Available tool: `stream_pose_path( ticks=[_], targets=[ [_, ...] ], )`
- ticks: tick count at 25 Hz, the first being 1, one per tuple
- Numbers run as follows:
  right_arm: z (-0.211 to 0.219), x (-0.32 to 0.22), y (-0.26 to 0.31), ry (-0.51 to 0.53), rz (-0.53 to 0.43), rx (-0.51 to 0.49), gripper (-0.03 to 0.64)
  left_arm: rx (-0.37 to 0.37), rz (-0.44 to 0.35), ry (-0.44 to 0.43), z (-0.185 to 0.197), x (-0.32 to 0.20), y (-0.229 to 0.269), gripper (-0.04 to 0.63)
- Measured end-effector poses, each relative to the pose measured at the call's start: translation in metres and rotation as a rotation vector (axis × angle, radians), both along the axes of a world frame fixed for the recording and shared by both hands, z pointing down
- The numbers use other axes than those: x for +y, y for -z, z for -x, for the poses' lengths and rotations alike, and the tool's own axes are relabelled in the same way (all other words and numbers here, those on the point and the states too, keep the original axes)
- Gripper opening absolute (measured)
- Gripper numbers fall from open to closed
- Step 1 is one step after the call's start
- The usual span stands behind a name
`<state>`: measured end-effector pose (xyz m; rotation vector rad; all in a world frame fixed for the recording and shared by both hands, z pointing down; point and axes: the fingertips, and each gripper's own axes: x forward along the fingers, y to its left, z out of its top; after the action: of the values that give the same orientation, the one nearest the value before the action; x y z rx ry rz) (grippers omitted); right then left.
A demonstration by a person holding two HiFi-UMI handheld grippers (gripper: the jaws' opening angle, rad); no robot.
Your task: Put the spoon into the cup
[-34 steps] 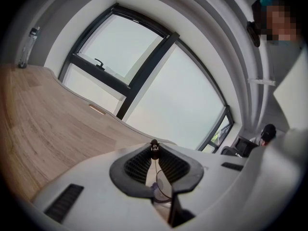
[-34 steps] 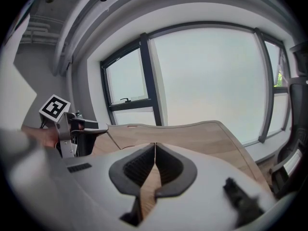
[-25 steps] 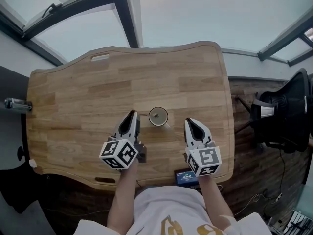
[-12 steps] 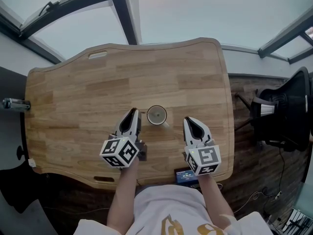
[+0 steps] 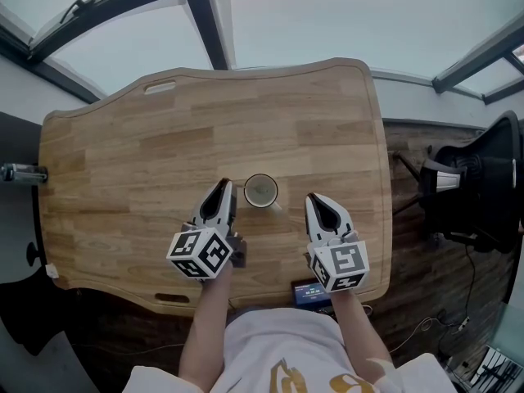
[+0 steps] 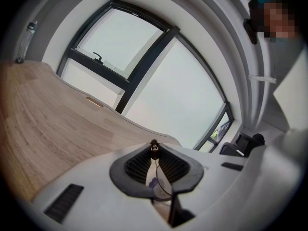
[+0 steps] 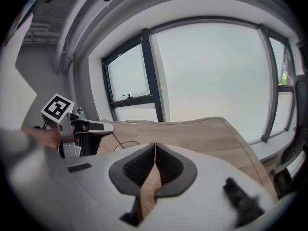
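- The left gripper (image 5: 219,195) has its jaws closed on the spoon (image 7: 116,139). In its own view a thin strip runs up the seam between the pads, and a small dark end shows at the tips.
- A pinch that near the end leaves most of the spoon free beyond the jaws. That probably lets the free end go into the cup without the gripper following it.
- The cup (image 5: 261,191) stands upright on the wooden counter (image 5: 123,162), mouth up, just beside the left jaws' tip and a little ahead of both grippers. Standing that way, it can take the spoon from above or at a slant.
- The right gripper (image 5: 319,207) has its jaws shut together with nothing between them. It sits on the other side of the cup and apart from it, and it appears to be only waiting there.
- In the right gripper view the spoon's long axis slants from the left jaws down toward the cup's rim, so the free end points at the cup.
- Neither the head view nor either gripper view shows whether that end is over the rim or already inside. Which end is the bowl cannot be made out either.
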<state>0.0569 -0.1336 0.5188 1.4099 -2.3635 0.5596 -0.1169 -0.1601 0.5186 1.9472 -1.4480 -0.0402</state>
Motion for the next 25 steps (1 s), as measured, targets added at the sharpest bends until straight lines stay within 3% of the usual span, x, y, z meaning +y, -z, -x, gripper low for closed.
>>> stream_pose_path(
  ticks=[25],
  targets=[
    [-0.004,-0.009,-0.015,-0.005,0.031,0.01,0.032,-0.006,0.025,-0.053,-0.018,-0.006,-0.019,0.052]
  ],
)
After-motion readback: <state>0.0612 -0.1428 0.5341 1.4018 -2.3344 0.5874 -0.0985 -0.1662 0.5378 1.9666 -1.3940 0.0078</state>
